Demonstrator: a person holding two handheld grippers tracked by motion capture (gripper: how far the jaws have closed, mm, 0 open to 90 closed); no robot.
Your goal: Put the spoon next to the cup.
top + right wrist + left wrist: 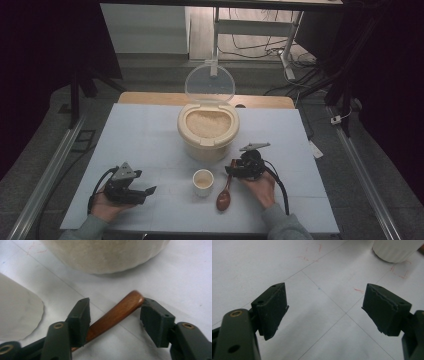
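One spoon [117, 312] handle end, half behind right gripper [113, 320]

Brown wooden spoon [117, 312], cream rice bin [207, 134], white cup [203, 183], black tongs [113, 320]

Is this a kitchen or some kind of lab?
Probably a lab or recording workspace, not a kitchen: the white table stands among loose floor cables and metal frames, while only a rice container, cup and wooden spoon are laid out.

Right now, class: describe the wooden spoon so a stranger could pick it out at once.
Start at the big cream rice container mid-table. In front stands a small white cup; just right of it lies the wooden spoon. It alone is glossy reddish-brown, its handle between the right gripper's jaws.
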